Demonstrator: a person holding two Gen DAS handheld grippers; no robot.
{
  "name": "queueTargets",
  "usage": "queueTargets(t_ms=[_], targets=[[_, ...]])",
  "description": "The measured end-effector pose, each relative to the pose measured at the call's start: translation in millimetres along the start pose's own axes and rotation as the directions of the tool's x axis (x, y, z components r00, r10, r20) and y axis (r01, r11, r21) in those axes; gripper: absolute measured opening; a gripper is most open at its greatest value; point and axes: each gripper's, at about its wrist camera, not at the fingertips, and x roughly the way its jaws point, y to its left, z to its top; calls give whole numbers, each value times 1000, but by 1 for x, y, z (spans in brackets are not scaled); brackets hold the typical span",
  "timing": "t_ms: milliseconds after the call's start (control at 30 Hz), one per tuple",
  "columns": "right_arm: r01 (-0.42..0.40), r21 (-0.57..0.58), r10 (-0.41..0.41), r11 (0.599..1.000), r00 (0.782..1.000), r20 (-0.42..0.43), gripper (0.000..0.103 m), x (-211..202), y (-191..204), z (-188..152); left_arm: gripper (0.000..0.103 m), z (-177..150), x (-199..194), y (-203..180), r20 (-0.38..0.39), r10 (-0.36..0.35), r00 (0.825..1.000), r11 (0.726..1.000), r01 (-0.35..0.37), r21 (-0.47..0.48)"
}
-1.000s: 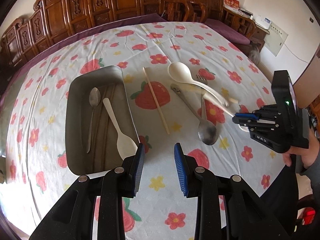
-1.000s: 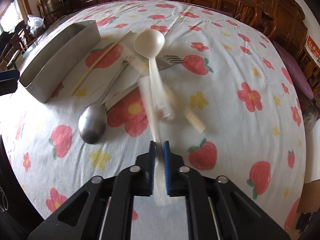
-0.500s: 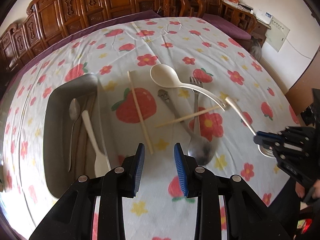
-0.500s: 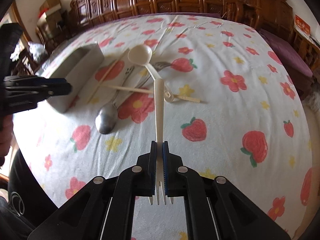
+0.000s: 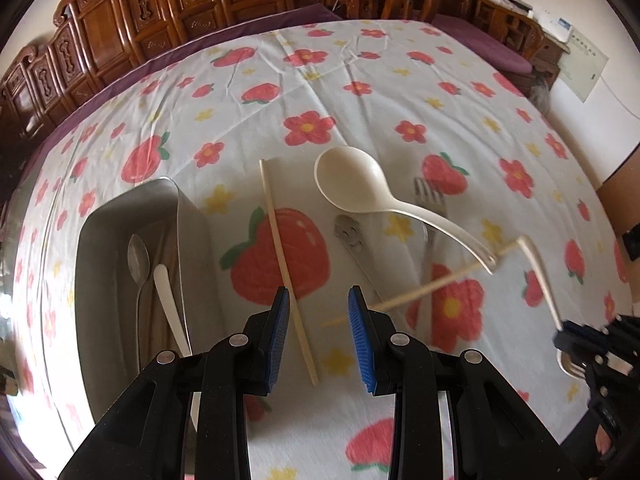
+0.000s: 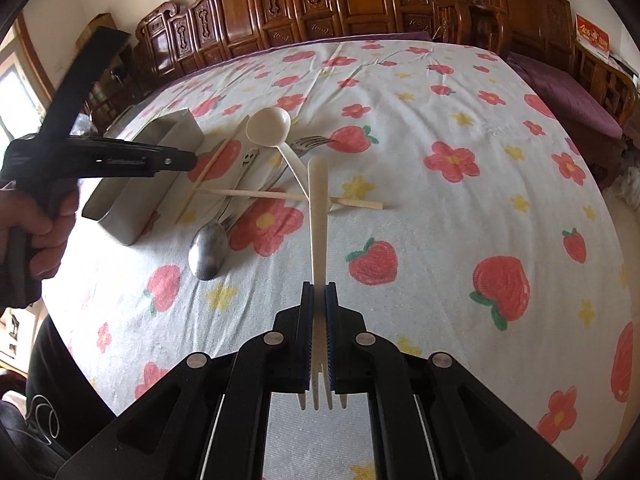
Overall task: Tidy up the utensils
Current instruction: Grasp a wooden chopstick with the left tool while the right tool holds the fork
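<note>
Overhead, slender cream plastic fork (image 6: 319,216) between right tool (image 6: 319,336) pads.

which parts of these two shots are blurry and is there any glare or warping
Left wrist view: the cream fork in the right claw and the crossing chopstick are motion-smeared; the metal tray wall shines. Right wrist view: the left claw at the left edge is soft, the fork sharp. Both views: fisheye bends the tablecloth and corners go black.

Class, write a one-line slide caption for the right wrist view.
Right gripper clamps a cream plastic fork above the floral tablecloth, metal tray waiting at left.
</note>
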Motion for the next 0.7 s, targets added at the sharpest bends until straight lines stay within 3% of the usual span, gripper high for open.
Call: queueTargets(t_ms=[267, 400, 700], targets=[[13, 16, -13, 1000, 1000, 10, 7, -2, -9, 2, 28, 12, 22, 12, -59, 37, 998, 999, -38, -25], [8, 18, -8, 1000, 1000, 22, 7, -7, -8, 3, 20, 17, 30, 13, -81, 41, 996, 999, -43, -30], [-11, 17, 10, 1000, 1000, 29, 7, -10, -4, 4, 12, 33, 48, 16, -150, 64, 987, 997, -70, -31]])
